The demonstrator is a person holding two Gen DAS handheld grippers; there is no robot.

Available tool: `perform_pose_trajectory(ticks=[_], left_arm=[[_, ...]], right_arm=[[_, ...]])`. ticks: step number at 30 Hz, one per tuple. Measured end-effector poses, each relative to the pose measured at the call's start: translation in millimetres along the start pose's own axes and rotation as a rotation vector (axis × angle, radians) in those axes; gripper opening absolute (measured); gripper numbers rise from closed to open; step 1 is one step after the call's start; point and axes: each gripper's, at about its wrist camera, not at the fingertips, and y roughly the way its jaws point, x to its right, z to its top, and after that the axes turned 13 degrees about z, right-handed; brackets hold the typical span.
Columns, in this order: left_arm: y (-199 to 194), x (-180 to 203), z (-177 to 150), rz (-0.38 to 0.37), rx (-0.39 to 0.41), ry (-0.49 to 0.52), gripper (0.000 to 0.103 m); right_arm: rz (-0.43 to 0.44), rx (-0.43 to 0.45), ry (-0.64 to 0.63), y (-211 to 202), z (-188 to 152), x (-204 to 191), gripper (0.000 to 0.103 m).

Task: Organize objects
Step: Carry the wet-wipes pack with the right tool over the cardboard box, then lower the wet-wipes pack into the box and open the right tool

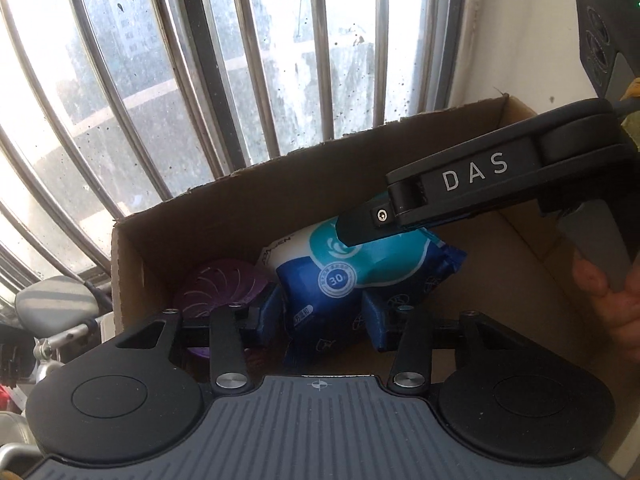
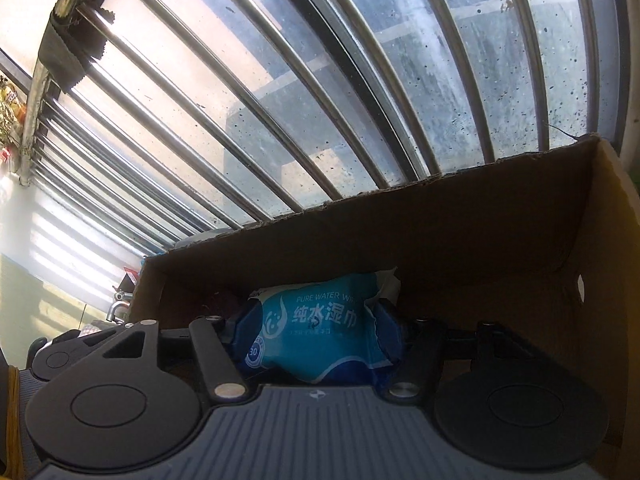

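Note:
A blue and teal pack of wet wipes [image 1: 344, 272] lies inside a brown cardboard box [image 1: 224, 216], next to a purple round vented object [image 1: 222, 284]. My left gripper [image 1: 320, 320] is open, its blue pads on either side of the pack's near end. My right gripper reaches in from the right, seen from the side in the left wrist view [image 1: 360, 228]. In the right wrist view the right gripper [image 2: 316, 328] has its pads against both sides of the wipes pack [image 2: 316, 324], low in the box [image 2: 480, 240].
A barred window [image 1: 200, 80] stands right behind the box. A bicycle saddle [image 1: 56, 304] and metal parts sit at the left outside the box. A white wall [image 1: 528, 40] is at the right.

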Motion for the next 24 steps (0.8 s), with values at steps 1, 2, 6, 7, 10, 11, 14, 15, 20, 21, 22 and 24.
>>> perform_pose_trajectory(ticks=[1, 2, 6, 7, 10, 11, 14, 15, 20, 21, 22, 24], left_arm=[[-1.4, -1.1, -2.3, 0.0, 0.002, -0.005, 0.033], [-2.1, -3.5, -4.7, 0.0, 0.0, -0.017, 0.032], [-2.1, -11.0, -8.9, -0.012, -0.015, -0.046, 0.031], [-2.7, -11.8, -9.9, -0.012, -0.015, -0.049, 0.031], [-5.8, -11.9, -13.1, -0.004, -0.016, -0.046, 0.031], [-6.4, -11.9, -13.7, 0.0, -0.017, -0.045, 0.031], [-16.4, -4.2, -17.7, 0.027, -0.004, -0.024, 0.033], [-17.9, -2.4, -18.5, 0.036, 0.002, -0.011, 0.034], [-24.8, 2.4, -18.2, 0.096, 0.038, 0.043, 0.031], [-27.1, 3.0, -18.4, 0.098, 0.043, 0.048, 0.026], [-28.8, 3.8, -18.5, 0.094, 0.045, 0.056, 0.023], [-30.0, 6.5, -19.3, 0.092, 0.045, 0.07, 0.015]], right_arm=[[0.003, -0.002, 0.0, 0.4, 0.0, 0.4, 0.057], [-0.008, -0.022, -0.033, 4.2, 1.1, -1.4, 0.055], [-0.018, -0.039, -0.082, 12.8, -0.2, -6.7, 0.053], [-0.014, -0.037, -0.079, 13.7, -0.3, -6.2, 0.053], [0.003, -0.03, -0.055, 14.4, -0.1, -2.6, 0.054], [0.004, -0.03, -0.052, 14.6, 0.9, -1.4, 0.054], [-0.008, -0.033, -0.059, 14.4, 2.5, -3.4, 0.057], [-0.016, -0.039, -0.064, 14.9, 3.1, -4.7, 0.061], [-0.106, -0.03, -0.129, 7.4, 4.4, -17.9, 0.067], [-0.12, -0.024, -0.145, 3.4, 4.3, -21.0, 0.068], [-0.134, -0.014, -0.159, -1.7, 3.1, -24.3, 0.068], [-0.144, 0.009, -0.182, -11.3, 1.4, -29.5, 0.067]])
